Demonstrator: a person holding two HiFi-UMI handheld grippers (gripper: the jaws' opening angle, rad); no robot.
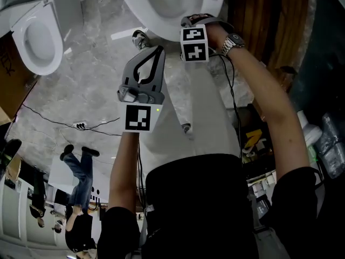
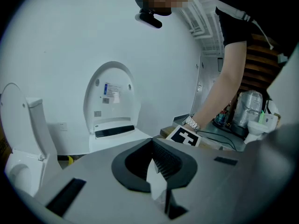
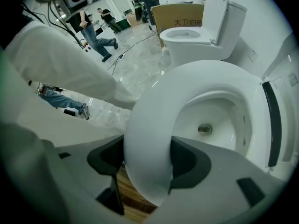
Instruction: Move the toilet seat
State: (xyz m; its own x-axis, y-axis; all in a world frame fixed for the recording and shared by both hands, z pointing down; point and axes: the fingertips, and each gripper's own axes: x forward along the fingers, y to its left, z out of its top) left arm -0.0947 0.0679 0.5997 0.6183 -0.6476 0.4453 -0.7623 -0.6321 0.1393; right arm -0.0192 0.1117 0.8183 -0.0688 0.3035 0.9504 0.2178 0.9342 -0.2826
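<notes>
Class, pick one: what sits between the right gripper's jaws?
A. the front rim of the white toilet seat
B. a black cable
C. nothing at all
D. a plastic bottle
A: in the right gripper view, the right gripper has its jaws pressed on both sides of the toilet seat at its front rim.

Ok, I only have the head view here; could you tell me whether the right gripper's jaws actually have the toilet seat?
Observer: Yes, the right gripper has its jaws closed on the front rim of the toilet seat.
Operator: Thank you. Is the left one holding anything?
Observer: No, the left gripper is shut with nothing between its jaws.
Operator: And is the lid out of the way?
Observer: Yes, the lid stands upright behind the bowl.
</notes>
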